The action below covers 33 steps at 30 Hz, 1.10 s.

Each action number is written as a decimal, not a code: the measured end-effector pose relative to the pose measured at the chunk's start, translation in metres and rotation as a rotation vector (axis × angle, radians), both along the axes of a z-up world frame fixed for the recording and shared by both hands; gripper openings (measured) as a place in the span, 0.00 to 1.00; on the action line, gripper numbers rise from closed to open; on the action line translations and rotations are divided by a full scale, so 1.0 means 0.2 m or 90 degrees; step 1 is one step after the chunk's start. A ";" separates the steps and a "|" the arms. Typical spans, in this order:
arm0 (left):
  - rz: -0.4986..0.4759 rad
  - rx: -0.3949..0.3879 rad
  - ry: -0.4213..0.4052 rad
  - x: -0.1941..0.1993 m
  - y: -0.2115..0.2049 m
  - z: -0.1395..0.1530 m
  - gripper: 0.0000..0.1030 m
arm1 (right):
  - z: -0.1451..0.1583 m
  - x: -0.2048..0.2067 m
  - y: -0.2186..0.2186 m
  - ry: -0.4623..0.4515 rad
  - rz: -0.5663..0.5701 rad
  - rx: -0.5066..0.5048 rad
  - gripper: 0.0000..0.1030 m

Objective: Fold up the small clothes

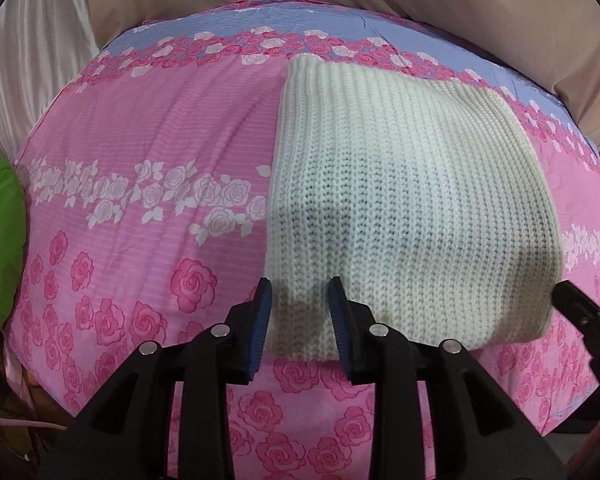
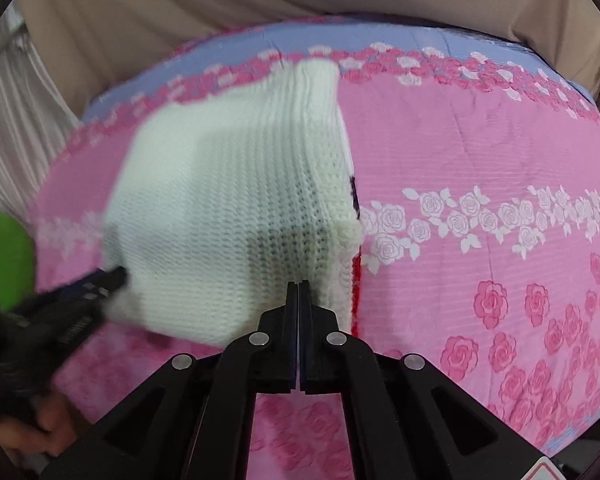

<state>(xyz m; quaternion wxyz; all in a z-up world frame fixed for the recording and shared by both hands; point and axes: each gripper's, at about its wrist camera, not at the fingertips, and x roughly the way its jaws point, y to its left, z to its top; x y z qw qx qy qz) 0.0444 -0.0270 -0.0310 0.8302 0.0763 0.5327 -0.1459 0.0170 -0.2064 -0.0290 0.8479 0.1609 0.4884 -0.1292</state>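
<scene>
Item: cream knit garment (image 1: pixel 412 200), folded, lying flat on rose-print bedsheet (image 1: pixel 140 152).
Left claw (image 1: pixel 298 312): narrowly parted astride the near corner, pads not pressing, likely letting go.
Right claw (image 2: pixel 299 292): fully closed, empty, near the fold's edge.

The garment (image 1: pixel 412 200) is thick, cream, rib-knit wool-like cloth, matt and nubbly. The bedsheet (image 1: pixel 140 140) beneath is smooth printed cotton-like fabric. At nine o'clock hangs a glossy, satiny pleated curtain (image 1: pixel 32 60). The left gripper (image 1: pixel 298 292) is matt black plastic with shiny metal rivets.
</scene>
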 end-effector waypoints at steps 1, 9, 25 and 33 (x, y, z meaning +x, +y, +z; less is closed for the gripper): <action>0.000 -0.001 -0.001 -0.02 0.00 0.01 0.34 | 0.03 -0.03 0.00 -0.008 -0.011 -0.007 0.01; -0.017 0.006 -0.039 -0.14 -0.01 0.07 0.46 | 0.01 -0.16 0.01 0.006 -0.058 -0.013 0.09; -0.006 0.003 -0.123 -0.30 0.04 0.19 0.72 | 0.02 -0.25 0.10 0.015 -0.047 -0.065 0.22; -0.011 0.011 -0.141 -0.35 0.01 0.21 0.81 | 0.05 -0.26 0.14 0.007 -0.047 -0.084 0.28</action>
